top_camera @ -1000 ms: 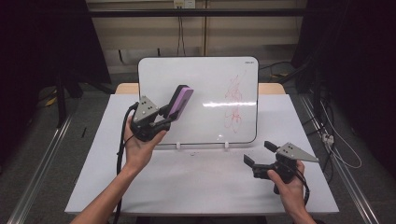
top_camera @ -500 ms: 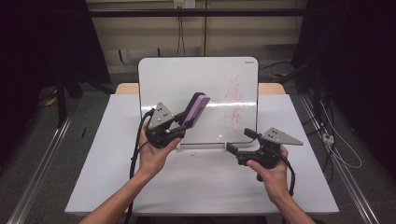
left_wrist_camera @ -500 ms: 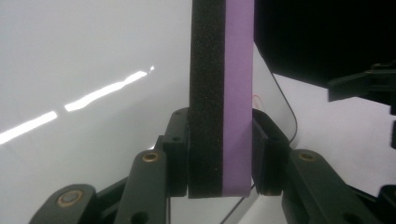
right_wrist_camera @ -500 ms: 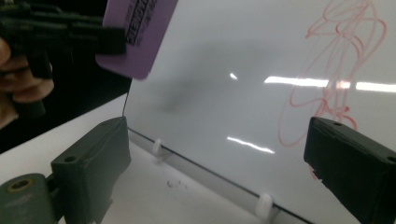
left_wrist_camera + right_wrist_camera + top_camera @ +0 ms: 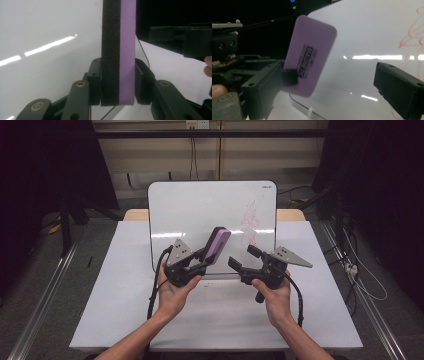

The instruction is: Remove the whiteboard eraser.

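At centre-left of the high view our left gripper (image 5: 207, 257) clamped the purple eraser (image 5: 218, 245) before the whiteboard (image 5: 200, 210). To its right, our right gripper (image 5: 241, 259) had its jaws wide, just narrowing, empty. A crooked handover could drop the eraser, we judged.

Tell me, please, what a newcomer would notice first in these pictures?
Probably the purple eraser, clamped upright in the left gripper in front of the whiteboard. Next, the red scribbles on the board's right part. The right gripper, jaws apart and holding nothing, points toward the eraser from the right.
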The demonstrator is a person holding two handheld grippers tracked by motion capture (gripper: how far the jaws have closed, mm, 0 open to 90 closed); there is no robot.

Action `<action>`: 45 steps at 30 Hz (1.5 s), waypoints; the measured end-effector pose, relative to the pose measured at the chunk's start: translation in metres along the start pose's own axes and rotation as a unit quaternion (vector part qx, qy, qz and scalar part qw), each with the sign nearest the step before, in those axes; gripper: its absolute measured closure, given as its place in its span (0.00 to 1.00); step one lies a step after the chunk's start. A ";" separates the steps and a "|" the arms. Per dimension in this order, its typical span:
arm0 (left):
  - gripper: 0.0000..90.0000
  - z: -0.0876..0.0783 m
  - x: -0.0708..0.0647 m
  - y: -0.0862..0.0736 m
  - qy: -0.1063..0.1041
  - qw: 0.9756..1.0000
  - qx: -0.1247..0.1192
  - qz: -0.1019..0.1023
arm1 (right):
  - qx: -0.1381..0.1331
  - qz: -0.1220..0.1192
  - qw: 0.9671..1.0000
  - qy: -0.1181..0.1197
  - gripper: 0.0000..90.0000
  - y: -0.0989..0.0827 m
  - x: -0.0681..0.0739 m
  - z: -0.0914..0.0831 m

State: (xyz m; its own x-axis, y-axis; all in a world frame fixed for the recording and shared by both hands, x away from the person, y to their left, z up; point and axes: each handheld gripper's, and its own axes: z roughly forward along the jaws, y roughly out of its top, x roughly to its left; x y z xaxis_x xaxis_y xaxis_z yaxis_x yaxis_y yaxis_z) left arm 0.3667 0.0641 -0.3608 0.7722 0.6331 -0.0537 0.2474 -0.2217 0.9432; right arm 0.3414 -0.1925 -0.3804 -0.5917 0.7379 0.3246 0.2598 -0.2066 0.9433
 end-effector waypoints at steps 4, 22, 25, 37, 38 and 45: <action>0.71 -0.001 -0.004 -0.001 -0.001 1.000 -0.006 -0.004 | -0.033 0.012 0.999 0.006 0.13 0.006 0.002 0.004; 0.71 0.000 -0.013 -0.009 -0.009 1.000 -0.004 0.006 | -0.046 0.075 0.995 0.038 0.31 -0.020 0.009 0.017; 0.71 0.002 -0.014 -0.009 -0.009 1.000 -0.003 0.006 | -0.047 0.096 0.993 0.040 0.33 -0.022 0.010 0.019; 0.71 0.006 -0.017 -0.015 -0.010 1.000 0.003 0.010 | -0.047 0.139 0.989 0.030 0.45 -0.028 0.010 0.021; 0.71 0.007 -0.017 -0.015 -0.012 1.000 0.002 0.009 | -0.046 0.137 0.989 0.029 0.45 -0.027 0.010 0.020; 0.61 0.009 -0.017 -0.019 -0.013 1.000 0.008 0.008 | -0.042 0.113 0.992 0.019 0.46 -0.027 0.013 0.019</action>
State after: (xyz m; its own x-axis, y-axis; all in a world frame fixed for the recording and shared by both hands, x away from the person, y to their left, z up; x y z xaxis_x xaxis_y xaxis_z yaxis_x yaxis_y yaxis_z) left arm 0.3545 0.0511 -0.3804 0.7913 0.6095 -0.0473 0.2444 -0.2445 0.9383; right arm 0.3412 -0.1649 -0.4028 -0.5545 0.6416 0.5301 0.3267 -0.4181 0.8477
